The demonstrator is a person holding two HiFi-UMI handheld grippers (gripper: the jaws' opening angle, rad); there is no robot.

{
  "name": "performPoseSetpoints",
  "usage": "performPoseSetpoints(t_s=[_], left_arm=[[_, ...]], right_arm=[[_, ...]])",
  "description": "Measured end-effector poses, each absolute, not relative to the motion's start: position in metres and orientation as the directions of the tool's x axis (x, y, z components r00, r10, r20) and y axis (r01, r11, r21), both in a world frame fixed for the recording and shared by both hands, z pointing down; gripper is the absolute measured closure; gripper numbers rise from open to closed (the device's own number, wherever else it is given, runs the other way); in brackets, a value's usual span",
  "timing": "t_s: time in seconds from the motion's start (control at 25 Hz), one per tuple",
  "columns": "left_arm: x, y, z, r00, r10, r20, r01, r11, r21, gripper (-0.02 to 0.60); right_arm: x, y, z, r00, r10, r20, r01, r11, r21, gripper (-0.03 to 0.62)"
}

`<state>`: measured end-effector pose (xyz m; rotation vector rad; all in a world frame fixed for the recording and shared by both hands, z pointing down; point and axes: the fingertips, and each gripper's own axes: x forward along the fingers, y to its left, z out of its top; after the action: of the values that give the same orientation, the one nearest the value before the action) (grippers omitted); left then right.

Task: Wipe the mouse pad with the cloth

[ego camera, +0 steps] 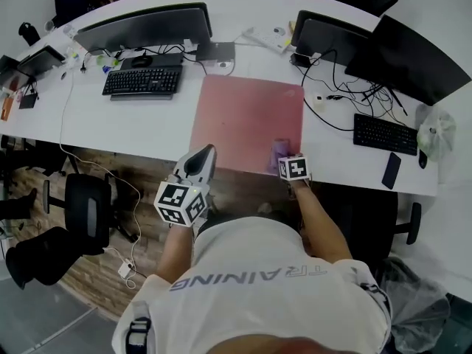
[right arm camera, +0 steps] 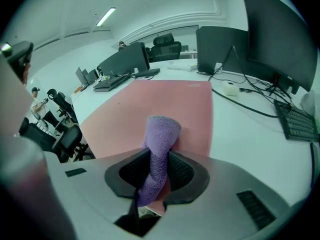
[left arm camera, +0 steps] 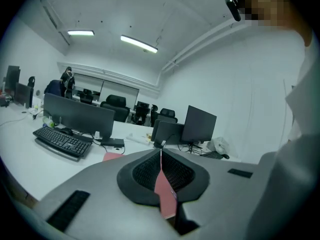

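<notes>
White desk (ego camera: 133,127) curves across my head view, with the pink mouse pad (ego camera: 247,116) lying flat at its near edge; I place everything from that pad. My left gripper (ego camera: 199,162) sits at the pad's near-left corner, and its own camera shows the jaws pressed together on a thin strip of the pink pad. My right gripper (ego camera: 286,161) is over the pad's near-right corner, clamped on the purple cloth (right arm camera: 160,149). The cloth is bunched into a roll whose long axis runs along the jaws, its free end pointing toward the pad's far edge. A black keyboard (ego camera: 142,81) lies beyond the pad's far-left corner.
</notes>
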<state>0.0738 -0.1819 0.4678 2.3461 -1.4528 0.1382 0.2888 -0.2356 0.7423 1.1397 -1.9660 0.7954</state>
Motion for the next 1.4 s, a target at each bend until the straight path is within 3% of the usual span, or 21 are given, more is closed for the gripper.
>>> performPoseSetpoints(t_s=[0.28, 0.48, 0.88, 1.16, 1.4], left_arm=[[0.12, -0.199, 0.452, 0.547, -0.803, 0.236, -0.833, -0.495, 0.248, 0.549], [0.12, -0.205, 0.432, 0.576, -0.792, 0.204, -0.816, -0.539, 0.21, 0.549], [0.058, -0.222, 0.398, 0.533, -0.831, 0.159, -0.845, -0.51, 0.163, 0.549], [0.015, -0.224, 0.386, 0.488, -0.863, 0.129, -0.872, -0.473, 0.129, 0.549], [-0.005, -0.224, 0.376, 0.476, -0.874, 0.103, -0.879, -0.467, 0.097, 0.549]], right_arm=[[0.376, -0.224, 0.741, -0.232, -0.503, 0.832, -0.953, 0.289, -0.091, 0.488], [0.395, -0.221, 0.72, -0.162, -0.582, 0.797, -0.976, 0.212, -0.043, 0.491], [0.309, -0.257, 0.512, -0.292, -0.866, 0.407, -0.955, 0.284, -0.081, 0.491], [0.252, -0.246, 0.374, -0.345, -0.926, 0.152, -0.934, 0.355, 0.044, 0.492], [0.232, -0.237, 0.336, -0.342, -0.936, 0.081, -0.934, 0.348, 0.086, 0.497]])
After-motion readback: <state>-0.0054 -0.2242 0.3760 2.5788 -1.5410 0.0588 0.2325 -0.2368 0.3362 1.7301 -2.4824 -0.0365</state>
